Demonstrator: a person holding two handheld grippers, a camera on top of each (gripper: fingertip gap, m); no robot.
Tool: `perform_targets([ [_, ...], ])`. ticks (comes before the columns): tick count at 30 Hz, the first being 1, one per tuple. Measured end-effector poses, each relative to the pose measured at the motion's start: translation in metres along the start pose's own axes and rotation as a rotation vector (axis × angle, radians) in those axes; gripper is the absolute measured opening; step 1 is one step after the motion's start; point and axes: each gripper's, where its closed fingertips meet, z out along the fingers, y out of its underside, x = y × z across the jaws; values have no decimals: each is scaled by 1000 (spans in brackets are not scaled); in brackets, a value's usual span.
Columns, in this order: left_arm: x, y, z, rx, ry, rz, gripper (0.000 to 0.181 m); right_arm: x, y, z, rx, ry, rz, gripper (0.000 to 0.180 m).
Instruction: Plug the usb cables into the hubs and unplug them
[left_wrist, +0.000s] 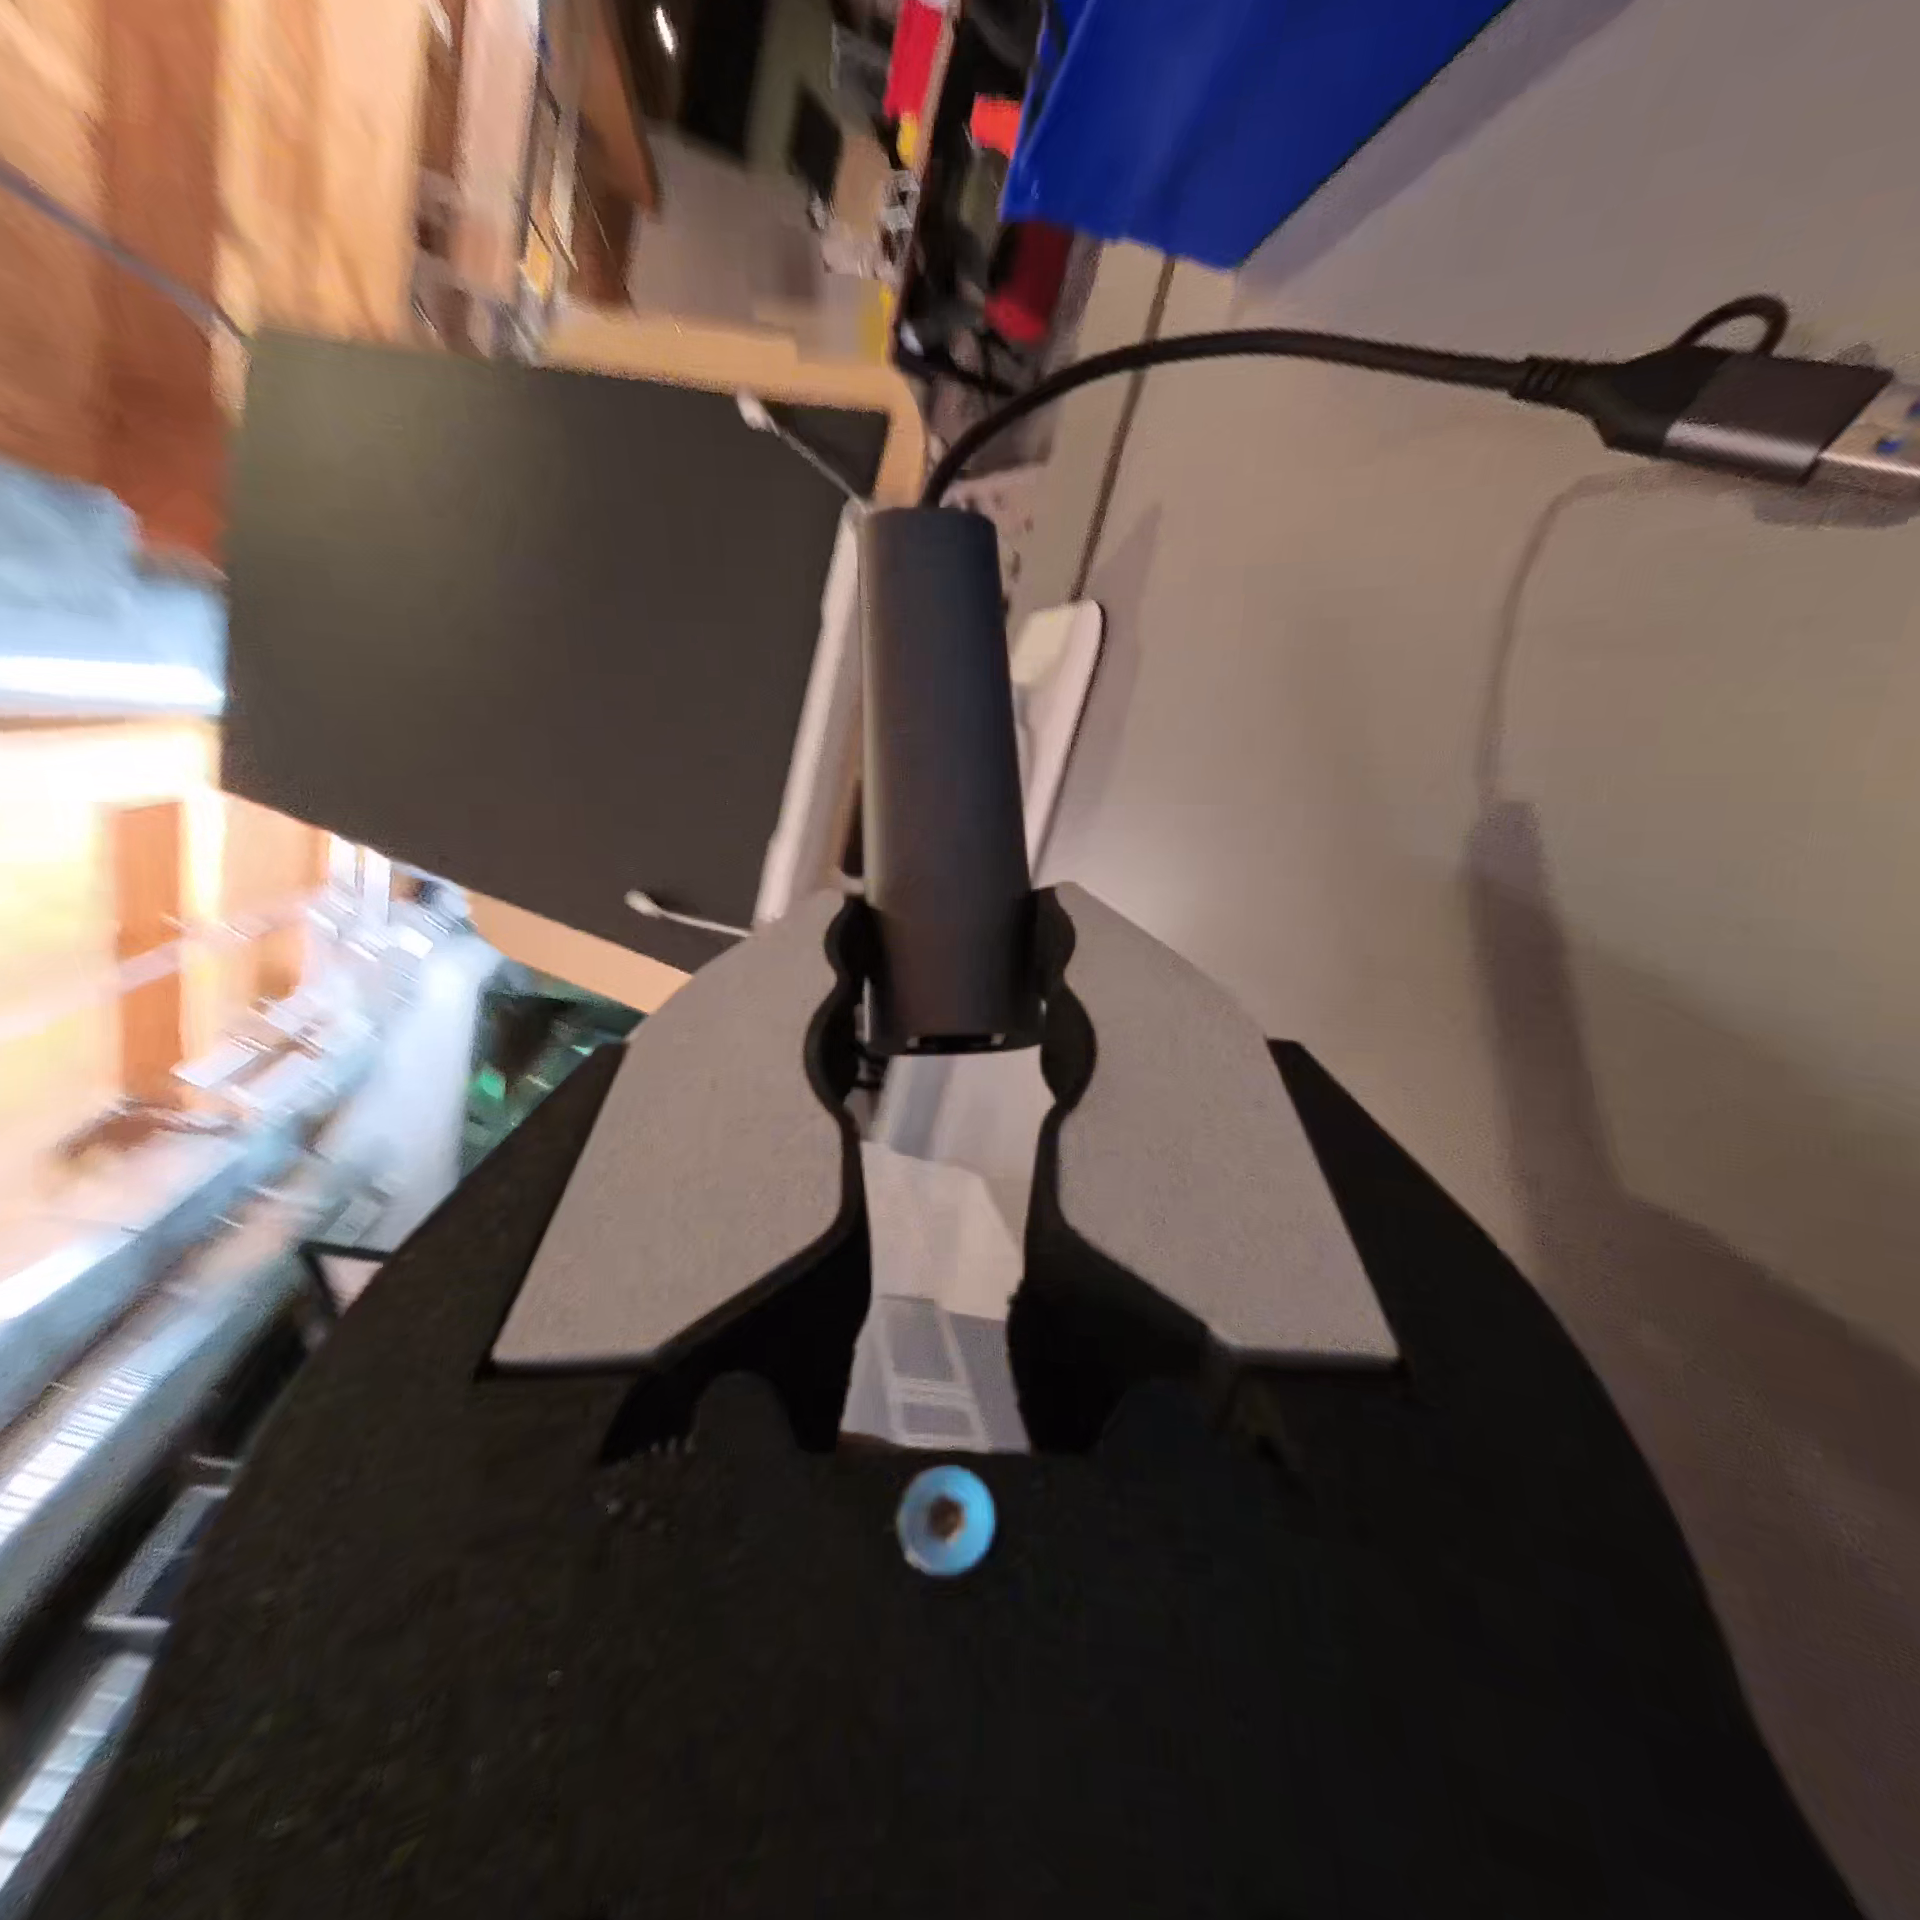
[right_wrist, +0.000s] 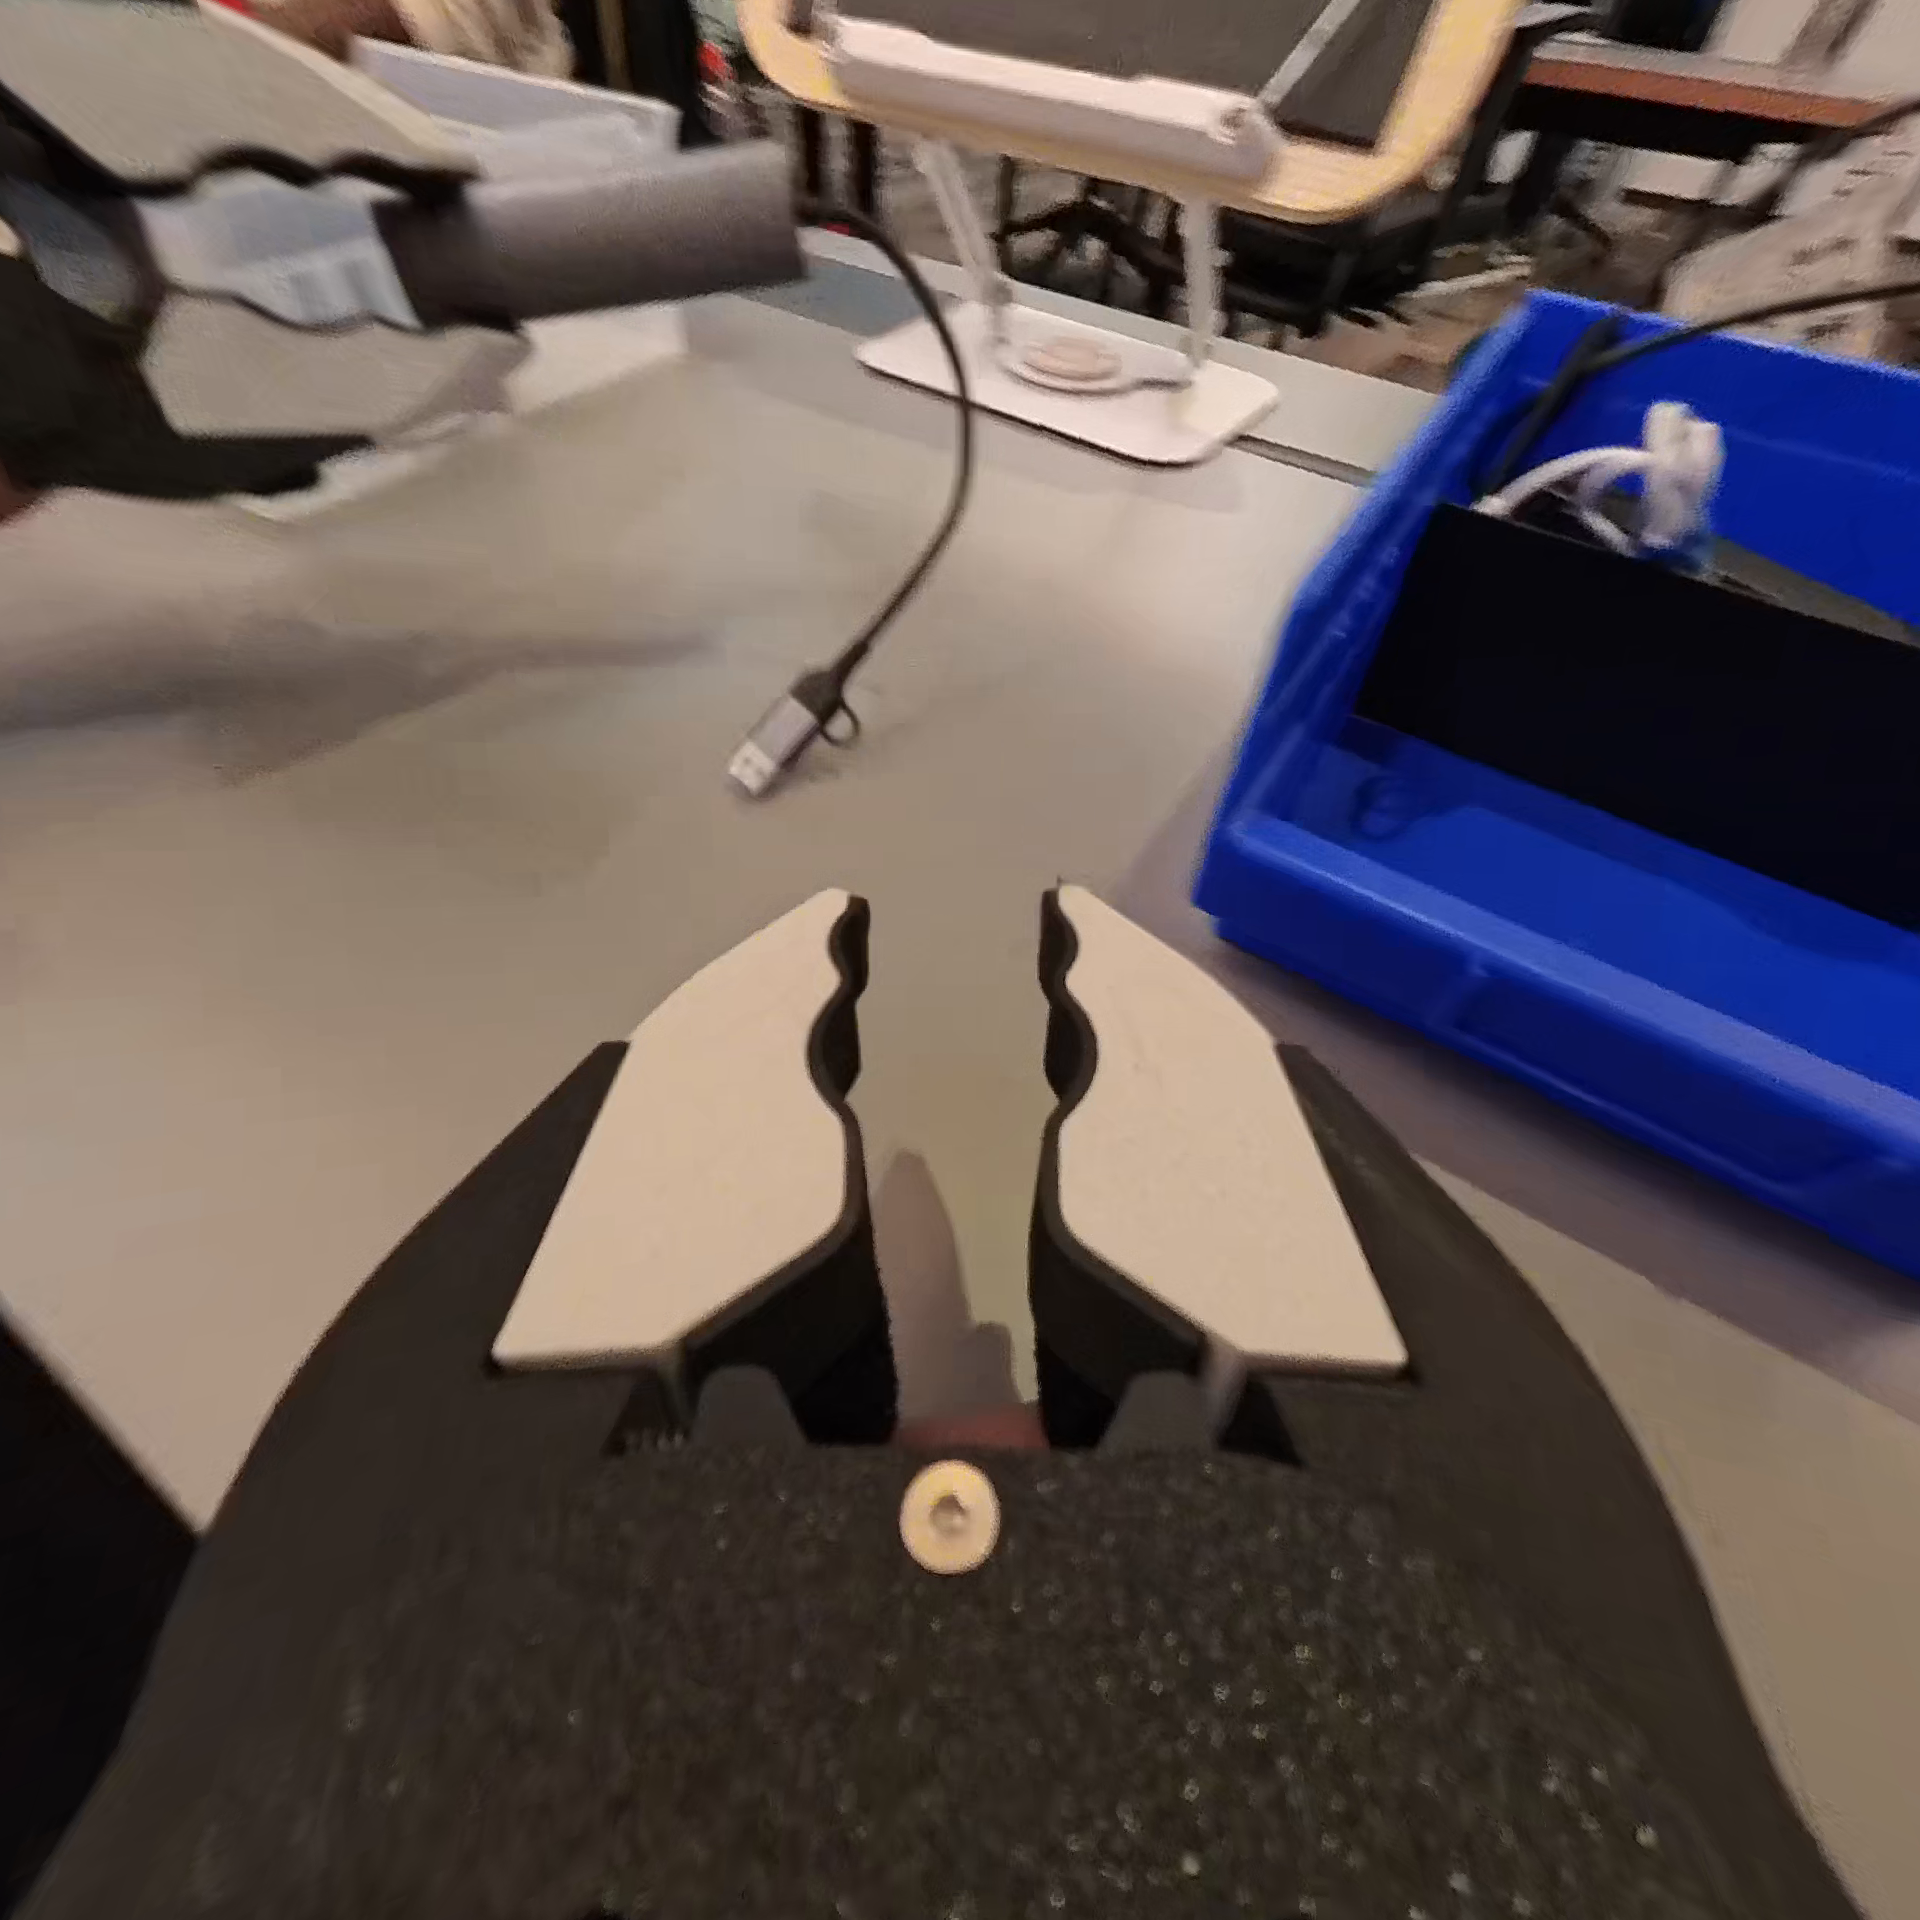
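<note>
- The flat grey tabletop (right_wrist: 416, 831) carried everything, and both views were blurred.
- A blue plastic bin (right_wrist: 1558, 935) sat on the table to the right of the right gripper; a black panel, a black cord and a knotted white cable (right_wrist: 1662, 468) lay inside it.
- A white desk stand with a wood-edged frame (right_wrist: 1091, 353) stood at the far side of the table.
- The left gripper (left_wrist: 940, 966), black with pale grey finger plates, was clamped on one end of a dark grey slim bar-shaped USB hub (left_wrist: 935, 748), held clear above the table.
- The right gripper (right_wrist: 951, 997), of the same build, hovered over the table with its jaws narrowly parted and nothing between them.
- The hub's thin black cable (right_wrist: 951, 468) curved down from its far end to the table.
- The cable's grey metal USB plug (right_wrist: 774, 738) lay on the table, unplugged, ahead of the right gripper and left of the bin.
</note>
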Motion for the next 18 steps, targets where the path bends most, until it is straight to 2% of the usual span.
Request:
perform_targets([
  [2,-3,-12,-16,59,-60,103,30,-22,-12,3,46,-152,45,31],
  [4,-3,-21,-27,112,-88,173,30,-53,-30,2,63,-400,103,37],
  [5,-4,-26,-33,143,-102,205,30,-57,-41,2,73,-453,112,37],
  [8,-5,-37,-46,211,-129,279,30,-56,-84,1,200,-485,-21,41],
  [10,-5,-40,-52,239,-139,314,30,-58,-100,5,207,-534,-132,42],
  [13,-7,-42,-57,249,-157,336,30,-69,-101,15,123,-683,-214,53],
  [18,-7,-45,-66,250,-167,324,30,-73,-97,40,103,-604,-282,57],
])
